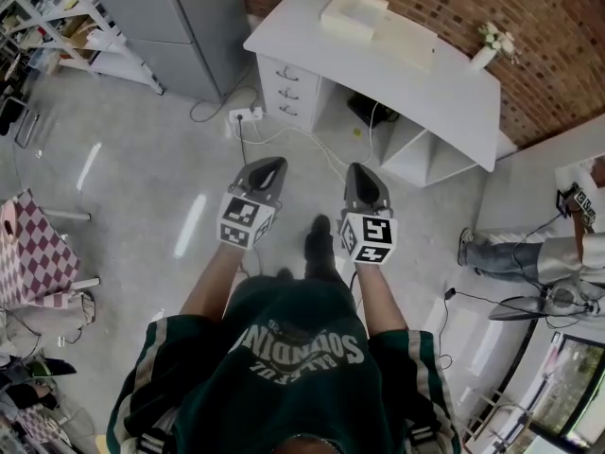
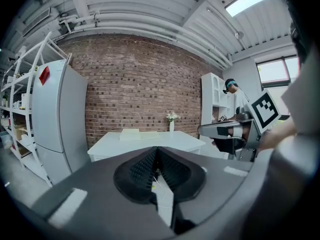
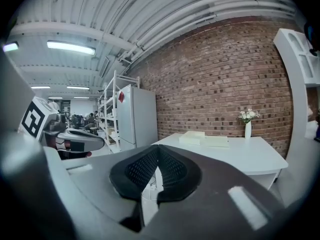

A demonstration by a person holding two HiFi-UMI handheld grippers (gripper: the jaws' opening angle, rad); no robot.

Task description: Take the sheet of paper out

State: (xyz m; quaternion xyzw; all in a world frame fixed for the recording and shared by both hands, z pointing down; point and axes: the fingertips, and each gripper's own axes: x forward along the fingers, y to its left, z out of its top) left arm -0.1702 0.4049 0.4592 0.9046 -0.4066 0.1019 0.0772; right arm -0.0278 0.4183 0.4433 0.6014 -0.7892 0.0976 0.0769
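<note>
A white desk [image 1: 454, 93] stands ahead by the brick wall. On its top lie a white box-like stack [image 1: 354, 9] and a flat pale sheet or pad [image 1: 405, 38]; I cannot single out one sheet of paper. The same stack [image 2: 130, 133] shows far off in the left gripper view, and the stack [image 3: 192, 137] and pad [image 3: 218, 141] in the right gripper view. My left gripper [image 1: 267, 166] and right gripper [image 1: 365, 174] are held side by side over the floor, well short of the desk. Both are shut with nothing between the jaws [image 2: 156, 151] [image 3: 158, 149].
A vase of flowers [image 1: 488, 47] stands on the desk's right end. Drawers [image 1: 284, 83] and cables with a power strip [image 1: 244, 115] sit under and before the desk. A grey fridge [image 1: 180, 26] and shelving [image 1: 57, 17] are at left, a seated person [image 1: 529, 253] at right.
</note>
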